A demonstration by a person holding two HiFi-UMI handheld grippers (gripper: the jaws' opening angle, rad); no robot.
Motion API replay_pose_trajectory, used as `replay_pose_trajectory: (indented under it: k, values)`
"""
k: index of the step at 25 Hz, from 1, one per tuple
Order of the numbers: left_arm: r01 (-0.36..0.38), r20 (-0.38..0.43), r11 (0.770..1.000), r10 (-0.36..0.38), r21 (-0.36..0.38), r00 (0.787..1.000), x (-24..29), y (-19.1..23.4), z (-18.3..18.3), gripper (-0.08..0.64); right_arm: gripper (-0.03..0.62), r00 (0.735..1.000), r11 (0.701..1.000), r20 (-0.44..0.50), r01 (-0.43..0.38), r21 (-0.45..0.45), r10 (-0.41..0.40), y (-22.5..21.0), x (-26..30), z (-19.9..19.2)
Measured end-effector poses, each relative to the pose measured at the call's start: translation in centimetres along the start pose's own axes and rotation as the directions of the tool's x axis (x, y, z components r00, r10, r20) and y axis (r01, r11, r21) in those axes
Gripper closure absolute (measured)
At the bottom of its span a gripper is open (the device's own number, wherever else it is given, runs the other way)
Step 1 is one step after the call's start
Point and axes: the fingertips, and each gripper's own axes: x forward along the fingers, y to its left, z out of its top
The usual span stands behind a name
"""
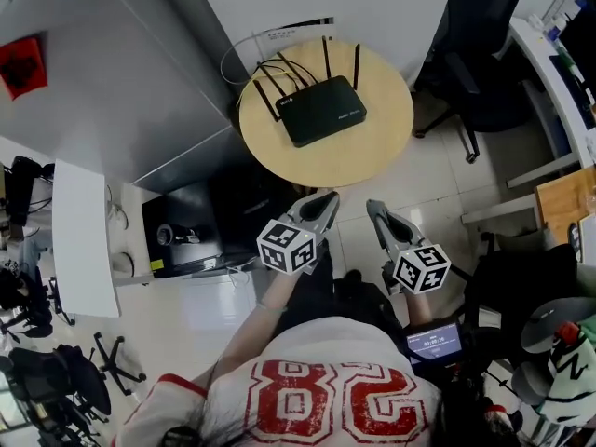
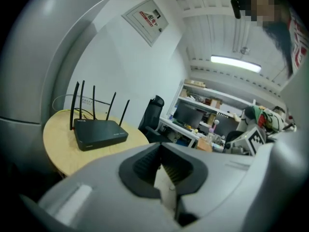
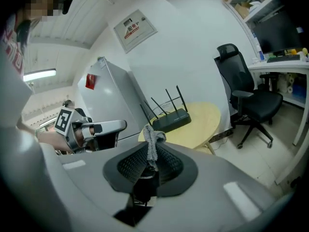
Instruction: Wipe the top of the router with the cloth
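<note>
The black router [image 1: 321, 112] [image 2: 99, 133] [image 3: 171, 119] stands with its antennas up on the round wooden table [image 1: 372, 152] [image 2: 55, 153] [image 3: 205, 124]. Both grippers hover over the floor in front of the table, short of its edge and close to the person's body. My right gripper [image 1: 372, 206] [image 3: 150, 151] is shut on a small grey cloth [image 3: 153, 140], whose bunched end sticks up past the jaw tips. My left gripper [image 1: 328, 196] [image 2: 161, 149] is shut, and nothing shows between its pads. The cloth cannot be made out in the head view.
A black office chair [image 1: 475, 45] [image 3: 246, 93] stands right of the table. A grey cabinet [image 1: 112, 82] [image 3: 106, 95] is on its left, with a dark box [image 1: 200, 222] by its foot. A desk [image 1: 559, 91] with clutter runs along the right wall.
</note>
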Motion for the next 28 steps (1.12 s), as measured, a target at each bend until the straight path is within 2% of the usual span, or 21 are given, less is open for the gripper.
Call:
replay_pose_trajectory:
  k: [3,9,18,28]
  values:
    - [0.001,-0.01,1.0,0.0,0.029,1.0,-1.1,-1.7,-0.2,0.56,0.546,0.999,0.999,0.014,-0.031,-0.013,0.032,1.6,-0.6,0.0]
    - [-0.003,-0.01,1.0,0.003,0.031,1.0,-3.0,-2.1,-0.4,0.56,0.546,0.997,0.996,0.017,-0.08,-0.038,0.08,4.5,0.5,-0.1]
    - [0.026,-0.016,0.999,-0.025,0.045,1.0,-4.5,-1.7,-0.7,0.56,0.546,0.996,0.994,0.008,-0.088,-0.071,0.089,7.2,2.2,-0.3]
    - [0.011,0.002,1.0,-0.011,0.011,1.0,-6.4,-0.1,-0.8,0.56,0.546,0.997,0.994,-0.014,-0.071,-0.08,0.07,8.6,2.8,-0.9]
